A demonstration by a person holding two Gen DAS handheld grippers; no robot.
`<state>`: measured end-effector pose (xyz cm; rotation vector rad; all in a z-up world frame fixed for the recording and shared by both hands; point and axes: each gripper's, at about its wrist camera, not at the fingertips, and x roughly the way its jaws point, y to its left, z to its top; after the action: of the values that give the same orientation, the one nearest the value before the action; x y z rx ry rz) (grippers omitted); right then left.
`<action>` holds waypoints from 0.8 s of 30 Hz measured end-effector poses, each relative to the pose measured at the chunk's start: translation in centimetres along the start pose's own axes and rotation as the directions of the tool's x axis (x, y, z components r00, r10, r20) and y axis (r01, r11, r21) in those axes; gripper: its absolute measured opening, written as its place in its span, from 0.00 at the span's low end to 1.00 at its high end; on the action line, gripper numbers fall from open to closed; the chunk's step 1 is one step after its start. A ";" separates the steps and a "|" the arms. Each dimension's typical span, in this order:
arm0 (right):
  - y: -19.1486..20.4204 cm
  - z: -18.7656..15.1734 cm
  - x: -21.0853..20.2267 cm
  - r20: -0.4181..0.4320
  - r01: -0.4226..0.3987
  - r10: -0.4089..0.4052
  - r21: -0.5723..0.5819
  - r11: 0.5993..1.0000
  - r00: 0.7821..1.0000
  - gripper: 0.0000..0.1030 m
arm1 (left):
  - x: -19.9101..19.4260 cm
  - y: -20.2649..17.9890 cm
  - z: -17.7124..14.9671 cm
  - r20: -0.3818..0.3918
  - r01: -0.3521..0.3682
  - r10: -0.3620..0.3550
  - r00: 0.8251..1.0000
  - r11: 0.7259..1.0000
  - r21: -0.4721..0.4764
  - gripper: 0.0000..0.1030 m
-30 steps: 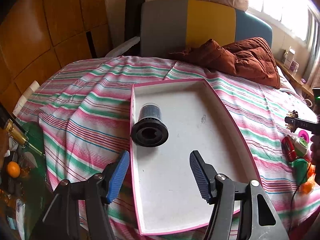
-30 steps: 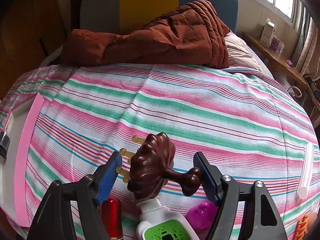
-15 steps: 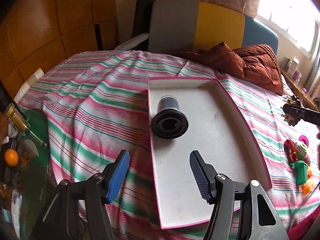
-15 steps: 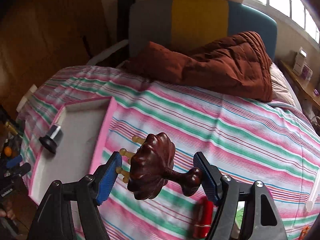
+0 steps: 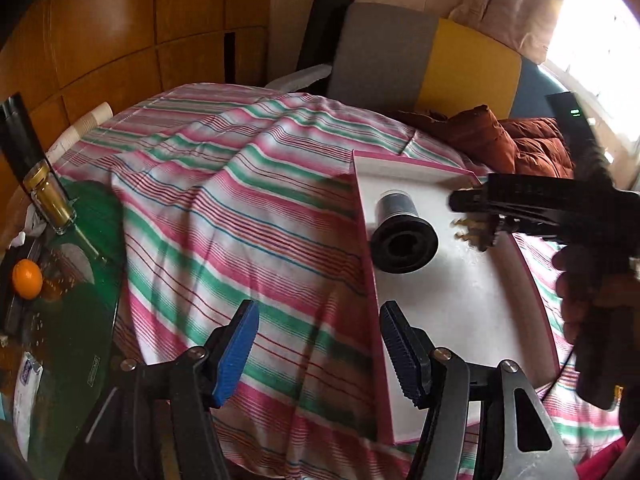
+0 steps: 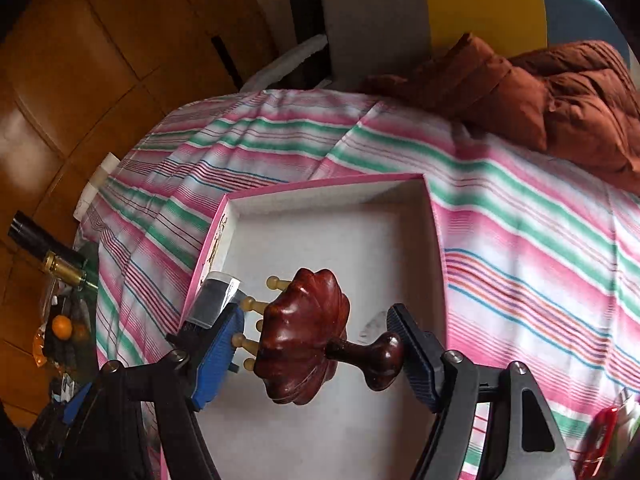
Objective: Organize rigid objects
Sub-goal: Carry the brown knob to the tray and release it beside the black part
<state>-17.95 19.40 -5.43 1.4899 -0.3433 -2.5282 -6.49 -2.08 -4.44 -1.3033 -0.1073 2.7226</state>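
Observation:
A dark red wooden massager (image 6: pixel 304 336) with pale pegs and a knob handle hangs over the white floor of the pink-rimmed tray (image 6: pixel 344 240); my right gripper (image 6: pixel 316 348) is shut on it, pegs against the left pad, knob against the right. A black cylinder (image 5: pixel 402 236) lies on its side in the tray (image 5: pixel 456 292), near its left wall. In the left wrist view, the right gripper and its hand reach in over the tray from the right. My left gripper (image 5: pixel 318 350) stands open and empty above the tray's left rim and the striped bedspread.
A brown quilt (image 6: pixel 560 96) is bunched at the head of the bed by the grey, yellow and blue headboard. Left of the bed a green glass table (image 5: pixel 76 280) carries a bottle and an orange. A red item (image 6: pixel 600 436) lies on the bedspread at the far right.
My right gripper has carried the massager left from the pile of small items across the bedspread to above the tray. My left gripper has drifted left, so the tray sits further right in its view.

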 end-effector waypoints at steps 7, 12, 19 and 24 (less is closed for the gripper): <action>0.3 0.3 1.2 -0.010 -0.040 0.041 0.046 0.998 0.999 0.74 | -0.2 0.7 -0.2 0.012 -0.007 0.007 1.000 1.000 -0.007 0.62; -0.1 -0.4 -2.1 0.066 -0.037 0.035 0.039 0.999 0.997 0.74 | -0.3 0.5 -0.3 0.013 0.000 0.000 1.000 1.000 -0.009 0.62; -0.9 -3.1 -6.0 0.122 0.023 -0.021 -0.020 1.000 0.992 0.75 | -1.3 -0.4 -0.3 0.033 0.004 -0.005 0.999 1.000 0.021 0.62; -2.0 -5.6 -8.5 0.148 0.105 -0.092 -0.080 0.991 0.985 0.75 | -2.0 -1.2 -0.3 0.053 0.003 -0.006 0.999 0.999 0.042 0.62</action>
<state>-9.05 23.05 -1.57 1.3281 -0.1805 -2.6978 -4.89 -1.21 -2.92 -1.2189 -0.0580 2.7408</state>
